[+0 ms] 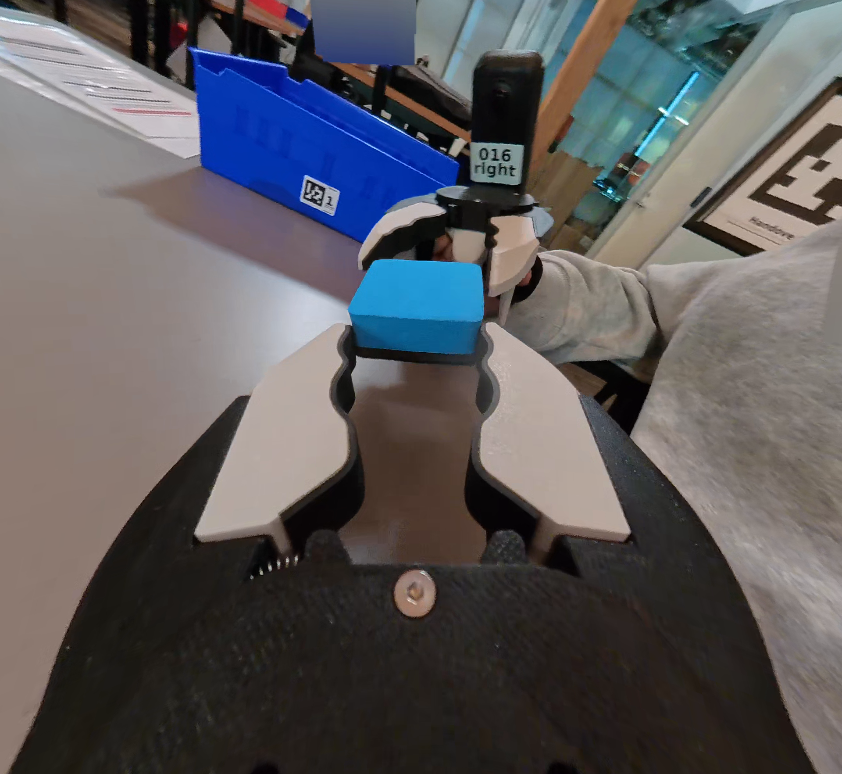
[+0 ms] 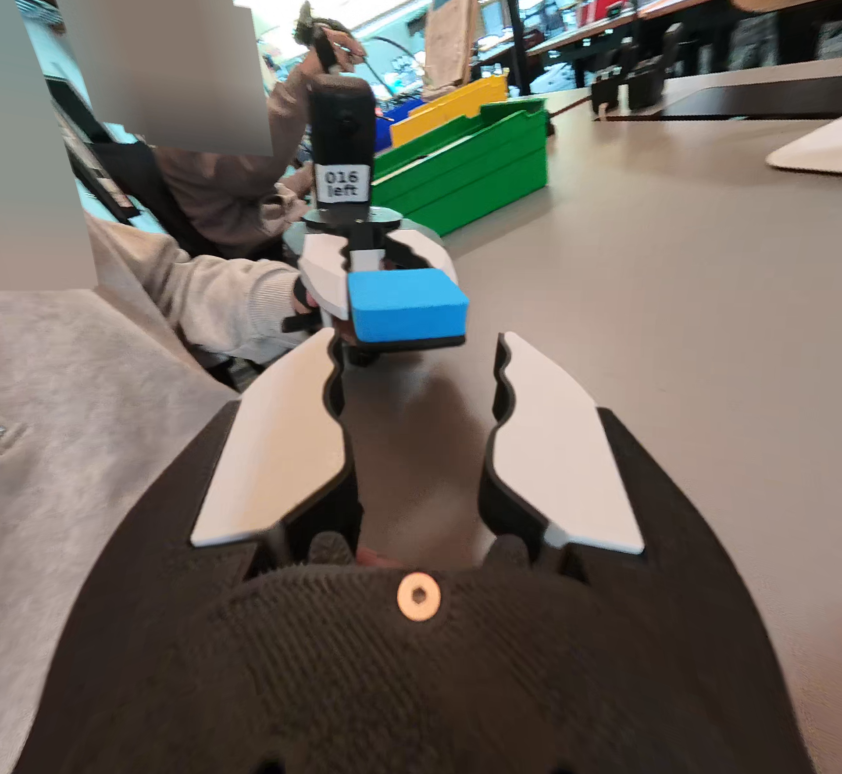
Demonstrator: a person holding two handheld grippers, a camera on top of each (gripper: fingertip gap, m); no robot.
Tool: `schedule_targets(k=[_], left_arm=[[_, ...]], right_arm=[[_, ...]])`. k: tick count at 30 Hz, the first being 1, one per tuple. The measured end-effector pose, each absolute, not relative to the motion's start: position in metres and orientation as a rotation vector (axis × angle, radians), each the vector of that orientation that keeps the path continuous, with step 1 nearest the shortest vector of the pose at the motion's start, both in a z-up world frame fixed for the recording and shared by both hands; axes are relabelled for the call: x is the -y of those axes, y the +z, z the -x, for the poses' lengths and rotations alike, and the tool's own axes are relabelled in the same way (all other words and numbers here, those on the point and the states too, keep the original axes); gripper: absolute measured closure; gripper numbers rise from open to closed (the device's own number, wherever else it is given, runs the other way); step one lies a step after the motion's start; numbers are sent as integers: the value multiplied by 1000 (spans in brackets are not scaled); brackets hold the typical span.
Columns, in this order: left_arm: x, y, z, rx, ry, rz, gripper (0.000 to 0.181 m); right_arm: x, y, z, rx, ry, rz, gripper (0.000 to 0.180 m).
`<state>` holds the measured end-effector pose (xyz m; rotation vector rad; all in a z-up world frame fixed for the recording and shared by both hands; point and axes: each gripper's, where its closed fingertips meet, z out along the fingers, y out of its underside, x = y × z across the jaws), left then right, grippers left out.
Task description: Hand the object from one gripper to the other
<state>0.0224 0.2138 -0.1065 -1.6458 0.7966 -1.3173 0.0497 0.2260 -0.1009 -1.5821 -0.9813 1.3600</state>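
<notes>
My left claw [image 1: 415,342] is clenched on the blue block [image 1: 417,312], pinching it at the very tips of the two pale fingers, with most of the block sticking out beyond them. My right claw [image 2: 417,344] is spread wide and holds nothing; the block [image 2: 408,303] hangs just past its tips, not yet between them, and a little left of the gap's middle.

That is where I think this could go wrong. The left grip looks shallow, so a nudge from the right fingers could twist the block out before the right claw has it. If I close the right claw off-centre, one finger may push the block sideways instead of pinching it. Letting go on the left too early would drop it to the table [image 1: 136,342] below.

The block looks like soft foam, matte, with rounded corners and a thin black layer underneath; I expect it to squash a little and grip well. My fingers are smooth pale plastic with wavy dark inner edges, set in a rough, ribbed black body.

Farther out, the table is smooth, dull grey. A glossy blue plastic bin [image 1: 291,146] stands on it to the far left of the left claw's view; a green bin [image 2: 460,173] and a yellow bin [image 2: 449,109] lie far off in the right claw's view.
</notes>
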Motion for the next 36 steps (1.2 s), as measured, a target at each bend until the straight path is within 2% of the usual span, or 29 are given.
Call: schedule_targets(k=[2,5,11,13,15,18,22,25,31,33,36], left_arm=[[-208,-107,-26,-834,-1325,1636,130],[-198,-105,-31,-898,-1348,1606,130],[-198,-100,-31,-871,-1373,1579,129],[-203,-98,-29,-815,-1362,1572,108],[-209,-95,-25,-760,-1360,1570,100],[-215,-95,-20,-708,-1381,1578,103],[-218,-97,-19,-690,-1379,1590,107],[-218,-100,-21,-699,-1368,1601,109],[-215,-106,-26,-731,-1351,1621,112],[-215,-107,-27,-735,-1343,1628,113],[-216,-109,-28,-731,-1344,1635,114]], right_arm=[[-216,-98,-44,1002,1435,1562,115],[-206,-100,-39,1068,1433,1546,127],[-204,-93,-38,1067,1404,1541,128],[-207,-84,-40,1029,1389,1514,129],[-216,-67,-48,967,1333,1483,129],[-247,-31,-81,827,1078,1455,129],[-302,-11,-178,605,545,1564,128],[-329,-21,-249,468,326,1692,128],[-356,-66,-333,289,190,1881,127],[-360,-90,-347,275,164,1981,103],[-363,-99,-361,246,124,2005,100]])
